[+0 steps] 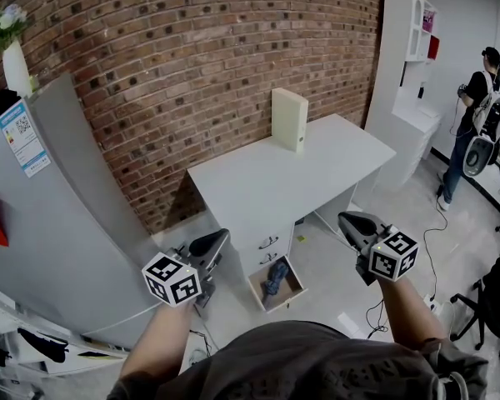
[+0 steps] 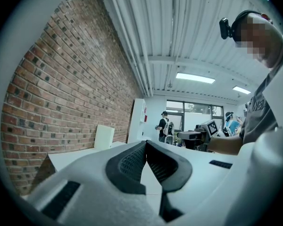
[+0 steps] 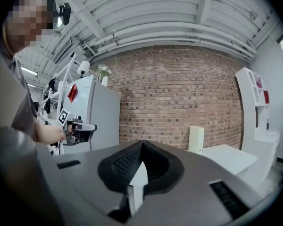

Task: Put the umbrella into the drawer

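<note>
A folded blue umbrella [image 1: 275,278] lies inside the open bottom drawer [image 1: 257,296] of the white desk [image 1: 258,186]. My left gripper [image 1: 217,238] hovers left of the drawer and well above the floor. It is shut, with its pads together and nothing between them [image 2: 145,145]. My right gripper [image 1: 351,221] hangs to the right of the drawer, also shut and holding nothing [image 3: 141,145]. Each gripper shows in the other's view: the right gripper [image 2: 201,134] and the left gripper [image 3: 80,128]. Neither touches the umbrella or the drawer.
A cream box [image 1: 289,118] stands upright on the desk against the brick wall. A tall grey fridge [image 1: 62,223] is at the left, a white shelf unit [image 1: 408,65] at the right. A person [image 1: 480,123] stands far right, near a black chair [image 1: 493,300] and floor cables [image 1: 375,311].
</note>
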`<act>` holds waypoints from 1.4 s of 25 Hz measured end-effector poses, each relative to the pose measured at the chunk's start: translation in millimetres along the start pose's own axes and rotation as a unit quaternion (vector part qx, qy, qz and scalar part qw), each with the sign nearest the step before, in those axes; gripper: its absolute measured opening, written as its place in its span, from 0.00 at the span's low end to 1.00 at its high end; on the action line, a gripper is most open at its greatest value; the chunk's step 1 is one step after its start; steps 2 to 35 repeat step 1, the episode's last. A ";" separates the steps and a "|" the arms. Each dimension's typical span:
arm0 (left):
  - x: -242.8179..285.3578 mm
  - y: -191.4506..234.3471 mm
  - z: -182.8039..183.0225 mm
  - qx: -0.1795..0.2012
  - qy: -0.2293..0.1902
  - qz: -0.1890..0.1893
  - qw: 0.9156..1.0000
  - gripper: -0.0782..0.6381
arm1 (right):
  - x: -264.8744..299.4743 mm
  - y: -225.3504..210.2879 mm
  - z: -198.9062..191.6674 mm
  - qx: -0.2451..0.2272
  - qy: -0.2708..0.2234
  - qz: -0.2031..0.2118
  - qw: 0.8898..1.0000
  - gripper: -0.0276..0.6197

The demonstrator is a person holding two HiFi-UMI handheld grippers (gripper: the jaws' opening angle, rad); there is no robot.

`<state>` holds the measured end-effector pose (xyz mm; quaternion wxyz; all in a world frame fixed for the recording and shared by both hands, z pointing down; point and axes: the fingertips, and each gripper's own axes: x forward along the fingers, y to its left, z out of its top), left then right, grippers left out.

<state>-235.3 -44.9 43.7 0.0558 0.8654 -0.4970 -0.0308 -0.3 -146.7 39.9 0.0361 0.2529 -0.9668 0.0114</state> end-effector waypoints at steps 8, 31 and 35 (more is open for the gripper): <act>-0.4 0.0 0.3 0.000 0.000 0.000 1.000 0.12 | -0.4 0.4 0.4 -0.001 0.000 0.000 1.000 0.03; -0.4 0.0 0.3 0.000 0.000 0.000 1.000 0.12 | -0.4 0.4 0.4 -0.001 0.000 0.000 1.000 0.03; -0.4 0.0 0.3 0.000 0.000 0.000 1.000 0.12 | -0.4 0.4 0.4 -0.001 0.000 0.000 1.000 0.03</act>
